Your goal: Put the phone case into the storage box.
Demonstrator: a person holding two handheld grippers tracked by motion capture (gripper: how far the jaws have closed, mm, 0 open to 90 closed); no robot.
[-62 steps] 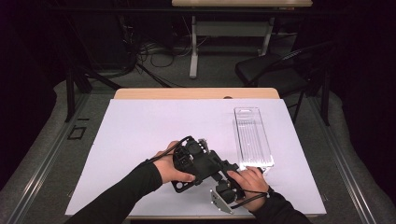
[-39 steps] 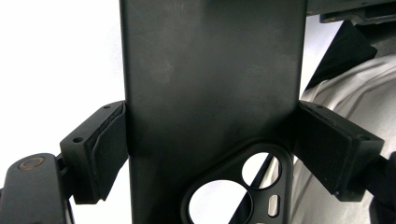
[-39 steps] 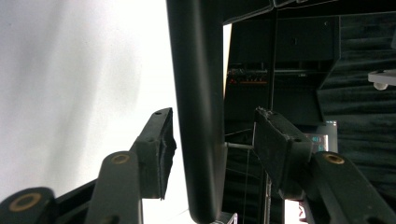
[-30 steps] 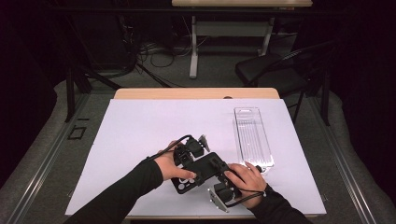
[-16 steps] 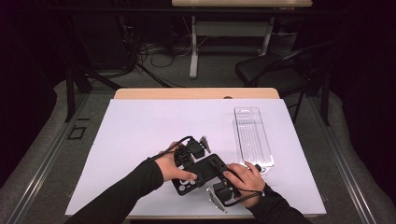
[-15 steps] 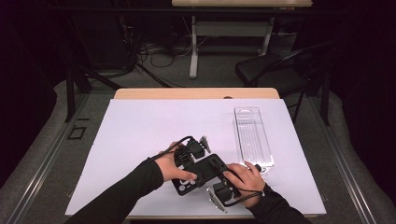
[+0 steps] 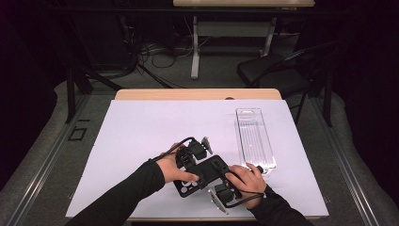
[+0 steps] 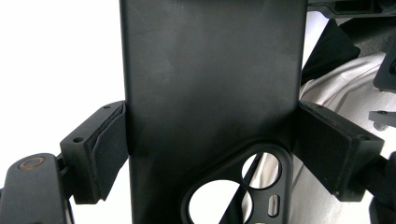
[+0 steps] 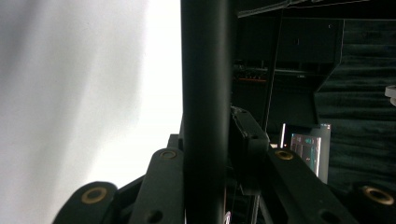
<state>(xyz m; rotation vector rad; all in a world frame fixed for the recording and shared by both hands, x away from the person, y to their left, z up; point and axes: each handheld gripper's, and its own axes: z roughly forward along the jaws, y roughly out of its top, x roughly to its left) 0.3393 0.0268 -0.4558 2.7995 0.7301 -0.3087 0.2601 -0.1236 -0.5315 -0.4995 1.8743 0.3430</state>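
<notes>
1. Phone case (image 7: 200,176), black, with a camera cut-out at its lower end, sits at lower centre of the high view, held just above the white tabletop (image 7: 141,127) between both hands.
2. Left gripper (image 7: 190,157), lower centre-left of the high view: in the left gripper view its two padded jaws stand wide and press on the two long edges of the phone case (image 8: 210,93), one at each side of the frame.
3. Right gripper (image 7: 221,188), lower centre-right of the high view, directly below the case: its jaws have just been closing. In the right gripper view the phone case (image 9: 205,102) appears edge-on as a dark vertical band rising between the jaws, which stand narrow and close against both faces; whether the pads already press on it cannot be told for certain.
4. Clear plastic tray (image 7: 254,136) lies lengthwise at right of centre in the high view, on the tabletop, just beyond the right hand (image 7: 247,179) and apart from the case.
</notes>
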